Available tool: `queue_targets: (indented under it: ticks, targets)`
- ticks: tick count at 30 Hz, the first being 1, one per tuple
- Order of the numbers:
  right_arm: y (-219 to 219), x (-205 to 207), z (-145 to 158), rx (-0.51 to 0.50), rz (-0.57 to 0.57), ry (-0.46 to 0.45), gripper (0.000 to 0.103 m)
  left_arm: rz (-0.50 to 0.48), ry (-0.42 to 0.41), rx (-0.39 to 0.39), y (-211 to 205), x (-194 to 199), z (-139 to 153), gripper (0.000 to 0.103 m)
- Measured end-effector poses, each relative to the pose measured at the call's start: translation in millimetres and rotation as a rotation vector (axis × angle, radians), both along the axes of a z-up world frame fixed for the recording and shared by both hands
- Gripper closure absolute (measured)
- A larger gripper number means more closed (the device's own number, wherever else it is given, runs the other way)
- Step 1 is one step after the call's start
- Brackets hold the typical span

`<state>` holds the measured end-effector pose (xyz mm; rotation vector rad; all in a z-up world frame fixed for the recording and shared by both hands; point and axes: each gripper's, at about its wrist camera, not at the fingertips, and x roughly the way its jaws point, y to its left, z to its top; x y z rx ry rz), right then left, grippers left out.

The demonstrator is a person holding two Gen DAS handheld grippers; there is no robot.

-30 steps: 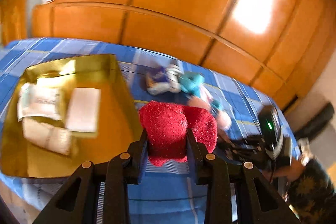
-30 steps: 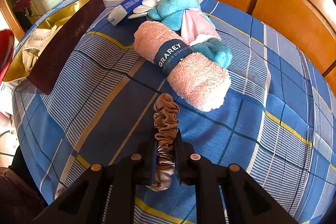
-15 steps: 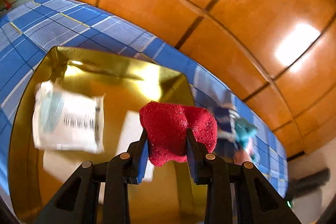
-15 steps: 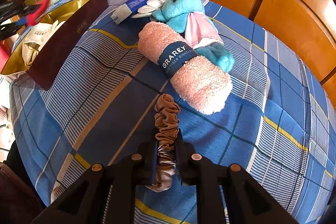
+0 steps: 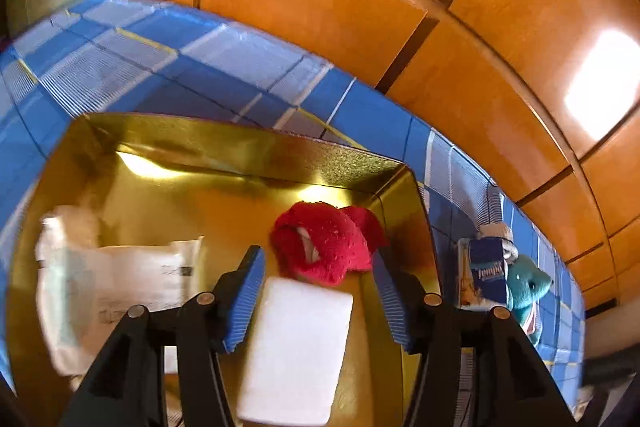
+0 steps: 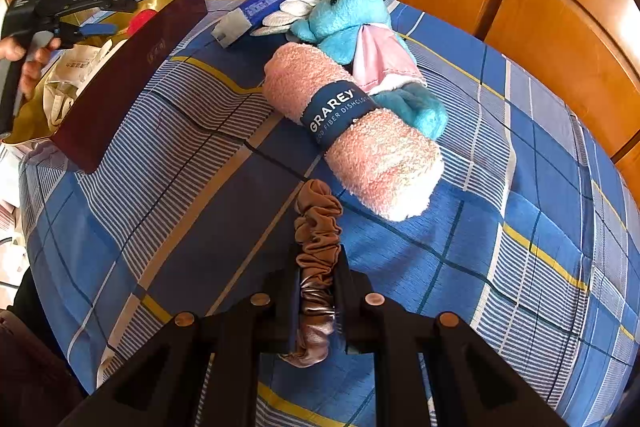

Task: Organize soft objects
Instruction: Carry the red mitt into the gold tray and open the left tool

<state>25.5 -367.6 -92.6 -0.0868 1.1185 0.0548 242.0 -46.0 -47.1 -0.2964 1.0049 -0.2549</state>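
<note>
In the left wrist view, our left gripper [image 5: 318, 297] was opening over the gold box [image 5: 248, 151]. The red fuzzy toy [image 5: 324, 245] lay loose inside the box, just past the fingertips.

In the right wrist view, our right gripper [image 6: 318, 283] pinched the brown scrunchie [image 6: 318, 223] tight. The scrunchie pointed straight ahead, well away from the box [image 6: 120, 67].
</note>
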Motion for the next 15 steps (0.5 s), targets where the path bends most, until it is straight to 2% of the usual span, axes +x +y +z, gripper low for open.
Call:
queue_targets:
  ticks: [7, 15]
  targets:
    - [3.8, -0.8, -1.2, -0.025, 0.013, -0.007, 0.089, -0.014, -0.106, 0.068, 9.4, -73.0, 21.0, 0.042]
    - [11.0, -2.7, -2.0, -0.058, 0.022, -0.014, 0.089, -0.054, -0.146, 0.154, 9.6, -143.4, 22.6, 0.039]
